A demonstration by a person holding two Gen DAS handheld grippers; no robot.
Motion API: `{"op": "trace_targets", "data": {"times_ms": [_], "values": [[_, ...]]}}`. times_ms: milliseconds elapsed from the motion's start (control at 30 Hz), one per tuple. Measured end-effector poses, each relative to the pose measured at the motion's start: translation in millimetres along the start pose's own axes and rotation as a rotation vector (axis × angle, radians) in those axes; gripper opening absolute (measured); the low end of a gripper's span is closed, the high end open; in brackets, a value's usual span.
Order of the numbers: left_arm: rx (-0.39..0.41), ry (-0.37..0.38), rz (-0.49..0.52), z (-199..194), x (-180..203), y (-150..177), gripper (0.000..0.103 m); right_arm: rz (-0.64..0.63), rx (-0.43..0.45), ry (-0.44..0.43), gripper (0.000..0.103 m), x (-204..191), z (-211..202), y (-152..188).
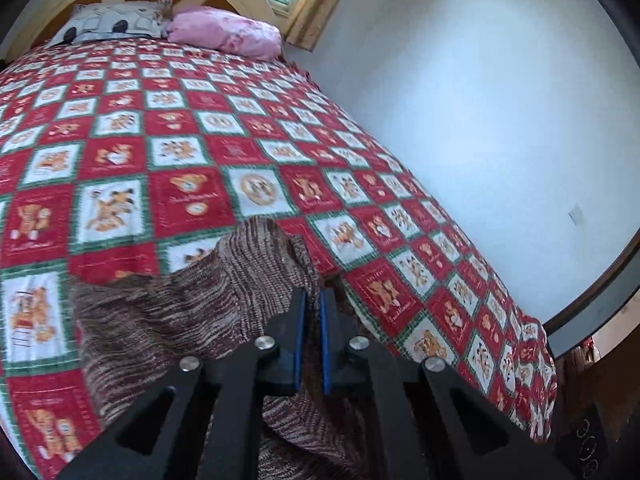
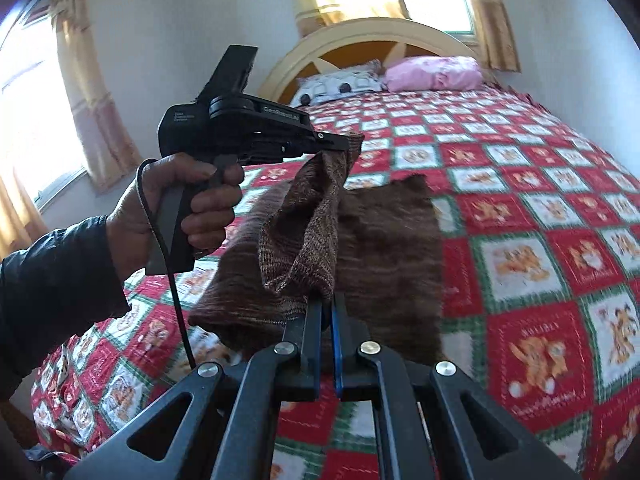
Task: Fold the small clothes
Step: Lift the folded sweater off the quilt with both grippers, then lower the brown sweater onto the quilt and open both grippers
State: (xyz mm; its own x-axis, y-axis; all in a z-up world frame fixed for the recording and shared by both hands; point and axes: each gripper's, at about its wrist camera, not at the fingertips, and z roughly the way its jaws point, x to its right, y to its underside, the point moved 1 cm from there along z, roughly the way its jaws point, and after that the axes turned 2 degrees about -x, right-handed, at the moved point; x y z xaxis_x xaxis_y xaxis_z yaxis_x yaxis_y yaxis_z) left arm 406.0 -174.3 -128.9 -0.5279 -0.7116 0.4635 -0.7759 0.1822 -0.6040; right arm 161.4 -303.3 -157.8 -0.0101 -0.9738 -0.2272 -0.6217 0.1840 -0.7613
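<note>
A brown knitted garment lies partly on the bed and is partly lifted. My left gripper is shut on one edge of the garment and holds it above the bedspread. In the right wrist view the left gripper sits up and to the left, with the knit hanging from its tip. My right gripper is shut on another edge of the same garment, lower and nearer. A fold of knit sags between the two grippers.
The bed is covered by a red, white and green checked bedspread. A pink pillow and a grey patterned pillow lie at the headboard. A white wall runs along the bed's right side.
</note>
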Motion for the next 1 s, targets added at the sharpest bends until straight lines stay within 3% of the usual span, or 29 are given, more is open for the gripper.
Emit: {"op": "trace_targets", "data": {"times_ms": [167,533,600,733,900,933,967,1000], "values": [[-0.026,0.0,0.017,17,15,-1,0.007,0.085,-0.022,-0.013,0.003,27,-1,6],[-0.053,-0.028,0.132,38,51,10,0.01,0.156,-0.059,-0.001,0.003,46,3,21],[-0.034,-0.034,0.177,23,59,15,0.02,0.186,-0.044,0.002,0.004,53,0,24],[0.038,-0.046,0.232,-16,56,31,0.057,0.217,-0.037,0.03,0.005,62,-4,30],[0.064,-0.178,0.301,-52,33,82,0.06,0.271,0.049,0.12,0.006,77,-30,28],[0.058,-0.207,0.309,-54,30,90,0.06,0.263,0.057,0.126,0.016,77,-32,23],[0.053,-0.233,0.315,-56,24,100,0.06,0.252,0.062,0.131,0.04,76,-33,16],[0.046,-0.242,0.316,-56,21,107,0.06,0.244,0.066,0.121,0.054,74,-32,7]]}}
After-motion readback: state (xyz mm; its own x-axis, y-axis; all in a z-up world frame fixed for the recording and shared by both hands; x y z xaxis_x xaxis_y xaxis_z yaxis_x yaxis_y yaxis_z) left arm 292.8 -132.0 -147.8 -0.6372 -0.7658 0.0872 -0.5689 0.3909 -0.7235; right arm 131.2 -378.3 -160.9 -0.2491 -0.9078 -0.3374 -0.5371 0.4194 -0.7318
